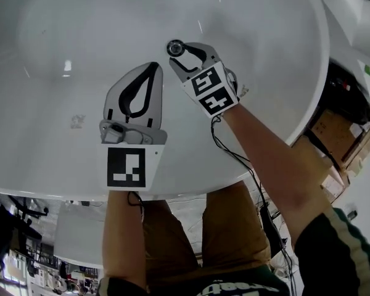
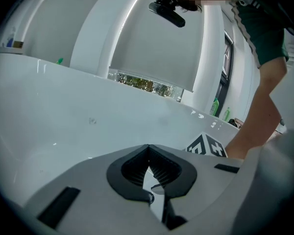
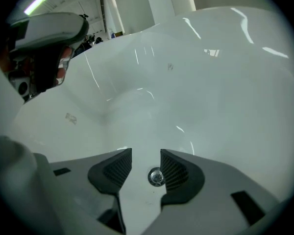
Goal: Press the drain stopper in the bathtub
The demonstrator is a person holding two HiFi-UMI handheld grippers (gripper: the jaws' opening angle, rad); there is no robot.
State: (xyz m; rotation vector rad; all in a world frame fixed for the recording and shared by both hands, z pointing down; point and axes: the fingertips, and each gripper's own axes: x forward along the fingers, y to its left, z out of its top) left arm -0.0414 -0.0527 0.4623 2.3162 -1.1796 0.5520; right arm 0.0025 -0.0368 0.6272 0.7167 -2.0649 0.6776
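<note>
Here, right hand-held gripper (image 3: 146, 156), jaws apart, drain stopper (image 3: 156, 176) between, bathtub (image 3: 196, 82) cropped

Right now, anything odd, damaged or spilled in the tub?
Nothing much. No crack or spill shows in the glossy white bathtub, and the round chrome drain stopper looks intact. Only a small grey mark sits on the tub's surface.

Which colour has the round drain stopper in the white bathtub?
The round drain stopper is shiny silver metal; the right gripper view shows it best.
</note>
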